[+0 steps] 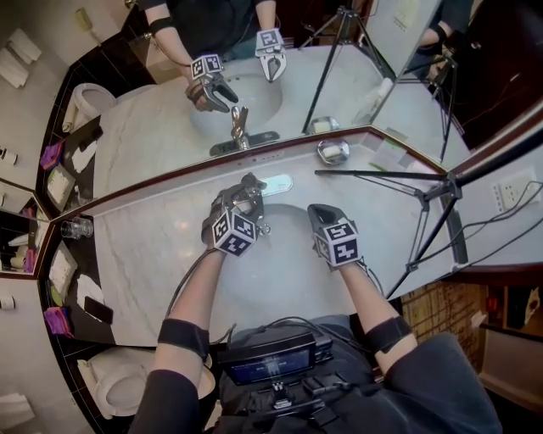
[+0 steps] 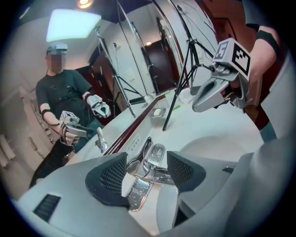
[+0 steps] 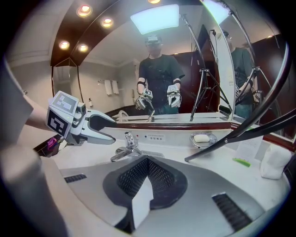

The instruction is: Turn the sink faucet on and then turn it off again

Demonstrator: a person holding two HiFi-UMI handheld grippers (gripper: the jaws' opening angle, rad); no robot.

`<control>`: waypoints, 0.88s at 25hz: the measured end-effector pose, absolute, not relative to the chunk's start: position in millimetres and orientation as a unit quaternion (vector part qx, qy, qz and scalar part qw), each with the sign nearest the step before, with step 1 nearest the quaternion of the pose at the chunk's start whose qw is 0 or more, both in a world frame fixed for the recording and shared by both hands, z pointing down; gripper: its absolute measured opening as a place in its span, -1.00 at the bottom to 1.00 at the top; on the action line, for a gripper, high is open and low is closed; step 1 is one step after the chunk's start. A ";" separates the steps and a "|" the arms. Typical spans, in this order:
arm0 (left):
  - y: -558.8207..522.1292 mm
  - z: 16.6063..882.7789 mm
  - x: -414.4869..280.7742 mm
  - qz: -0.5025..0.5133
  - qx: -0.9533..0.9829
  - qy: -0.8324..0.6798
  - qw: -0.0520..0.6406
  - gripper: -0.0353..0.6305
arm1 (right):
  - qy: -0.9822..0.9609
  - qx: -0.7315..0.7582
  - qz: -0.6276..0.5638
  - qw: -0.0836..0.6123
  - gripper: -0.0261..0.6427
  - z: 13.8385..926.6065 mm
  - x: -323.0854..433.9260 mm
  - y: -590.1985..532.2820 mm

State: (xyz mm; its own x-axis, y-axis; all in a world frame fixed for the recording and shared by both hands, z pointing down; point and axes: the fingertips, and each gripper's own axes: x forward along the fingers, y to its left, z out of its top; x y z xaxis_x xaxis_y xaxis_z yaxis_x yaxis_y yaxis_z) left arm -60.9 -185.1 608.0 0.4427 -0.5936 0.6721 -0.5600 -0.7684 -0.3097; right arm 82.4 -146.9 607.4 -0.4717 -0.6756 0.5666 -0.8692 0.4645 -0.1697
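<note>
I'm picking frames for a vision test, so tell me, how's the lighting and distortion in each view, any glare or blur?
Head view: evenly lit, sharp, wide-angle bowing of the marble counter edge. Left gripper view: strong fisheye with dark corners, ceiling light blown out, faucet in focus with bright glints. Right gripper view: same fisheye, downlights flare, tripod leg bends.

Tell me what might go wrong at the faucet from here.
1. The left gripper has its open jaws either side of the faucet lever without gripping it. Closing off-centre on that shiny chrome could let it slip out.
2. The shut right gripper hangs over the basin close by, so a wide left swing might bump it.
</note>
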 end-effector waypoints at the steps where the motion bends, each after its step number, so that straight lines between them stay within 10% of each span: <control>1: -187.1 612.1 -56.7 -0.415 -0.847 0.331 0.032 -0.08 | -0.827 0.468 0.226 0.216 -0.86 609.0 84.5 -145.9; 22: -203.7 647.1 -25.0 -0.489 -0.807 0.304 0.129 -0.43 | -0.813 0.477 0.251 0.220 -0.86 630.0 98.2 -139.2</control>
